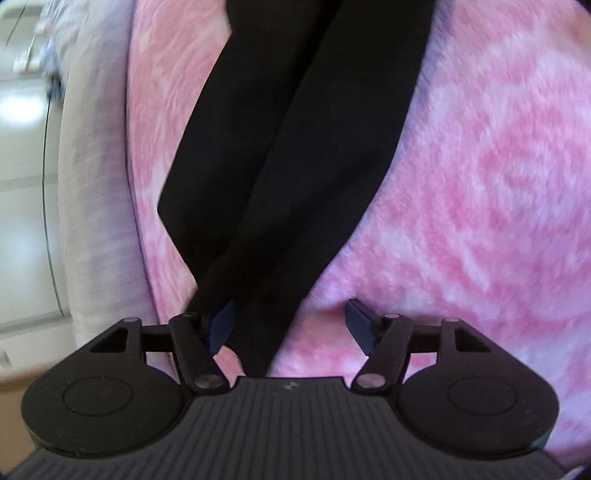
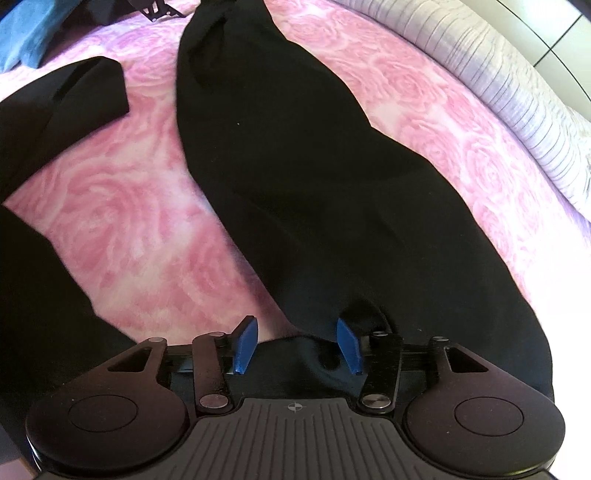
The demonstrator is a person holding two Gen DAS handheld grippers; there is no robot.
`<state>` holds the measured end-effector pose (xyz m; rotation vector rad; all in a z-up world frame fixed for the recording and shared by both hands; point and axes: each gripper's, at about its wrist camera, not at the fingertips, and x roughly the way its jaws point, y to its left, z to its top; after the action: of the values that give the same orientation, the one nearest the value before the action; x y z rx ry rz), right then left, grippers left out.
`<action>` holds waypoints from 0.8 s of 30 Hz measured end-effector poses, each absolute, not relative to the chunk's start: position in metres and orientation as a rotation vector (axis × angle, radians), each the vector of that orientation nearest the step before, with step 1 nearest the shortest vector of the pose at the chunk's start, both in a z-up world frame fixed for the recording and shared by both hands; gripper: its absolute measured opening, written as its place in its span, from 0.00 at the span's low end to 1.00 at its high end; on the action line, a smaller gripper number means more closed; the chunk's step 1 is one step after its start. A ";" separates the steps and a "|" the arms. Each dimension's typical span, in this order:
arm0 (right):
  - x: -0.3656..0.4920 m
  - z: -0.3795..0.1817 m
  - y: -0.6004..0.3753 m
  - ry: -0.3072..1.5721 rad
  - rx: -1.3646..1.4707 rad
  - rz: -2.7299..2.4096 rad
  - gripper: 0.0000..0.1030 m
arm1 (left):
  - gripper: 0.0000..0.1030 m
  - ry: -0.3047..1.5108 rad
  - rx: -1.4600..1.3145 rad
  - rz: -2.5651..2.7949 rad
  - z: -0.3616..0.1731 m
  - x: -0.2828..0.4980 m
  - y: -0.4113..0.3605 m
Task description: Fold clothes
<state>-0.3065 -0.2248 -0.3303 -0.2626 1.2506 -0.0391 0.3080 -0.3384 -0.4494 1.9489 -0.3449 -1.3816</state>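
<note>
Two grippers are seen low over a bed, each from its own wrist camera. Nearest the left camera, the left gripper is held with its blue pads spread apart; a strip of the black garment runs between them, lying against the left-hand pad while the right-hand pad stands clear of it, so nothing is clamped. Beyond the jaws, the cloth stretches away in two long dark bands over the pink rose-patterned blanket. A pale grey sheet is seen along the blanket's left edge.

Nearest the right camera, the right gripper is likewise parted, its pads unpressed, with black fabric bunched between and beneath them. Further off, the garment narrows toward the top of the view. Another black piece lies apart at the left, and blue cloth is glimpsed at the far corner.
</note>
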 end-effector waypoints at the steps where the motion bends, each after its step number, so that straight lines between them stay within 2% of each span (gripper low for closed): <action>1: -0.305 -0.334 -0.224 1.255 -0.260 -0.040 0.50 | 0.46 -0.339 1.951 -1.371 -0.448 0.310 -0.339; 2: -0.303 -0.338 -0.224 1.260 -0.258 -0.041 0.51 | 0.20 -0.333 1.952 -1.360 -0.446 0.311 -0.340; 3: -0.301 -0.340 -0.223 1.266 -0.263 -0.038 0.51 | 0.04 -0.327 1.954 -1.349 -0.444 0.313 -0.342; 4: -0.299 -0.343 -0.223 1.271 -0.269 -0.034 0.51 | 0.01 -0.320 1.956 -1.338 -0.443 0.315 -0.343; 10: -0.295 -0.342 -0.217 1.284 -0.339 0.010 0.51 | 0.00 -0.209 1.865 -1.184 -0.393 0.311 -0.307; 14: -0.297 -0.344 -0.211 1.291 -0.356 0.027 0.51 | 0.01 -0.124 1.993 -1.213 -0.400 0.300 -0.272; 15: -0.296 -0.345 -0.210 1.293 -0.359 0.024 0.51 | 0.04 -0.105 2.035 -1.213 -0.406 0.297 -0.264; 18: -0.294 -0.344 -0.207 1.283 -0.373 0.025 0.51 | 0.06 -0.043 2.050 -1.172 -0.418 0.298 -0.252; 20: -0.293 -0.341 -0.206 1.267 -0.374 0.030 0.51 | 0.20 -0.076 1.975 -1.243 -0.407 0.288 -0.250; 21: -0.293 -0.340 -0.206 1.260 -0.371 0.031 0.51 | 0.40 -0.114 1.925 -1.298 -0.401 0.282 -0.251; 22: -0.292 -0.339 -0.206 1.253 -0.368 0.031 0.51 | 0.53 -0.151 1.873 -1.352 -0.395 0.276 -0.252; 24: -0.290 -0.340 -0.205 1.255 -0.353 0.031 0.51 | 0.54 -0.239 1.817 -1.492 -0.390 0.264 -0.258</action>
<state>-0.2901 -0.2049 -0.3403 -0.3525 1.2551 0.0307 0.2638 -0.2584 -0.3900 1.8170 -0.2386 -1.4915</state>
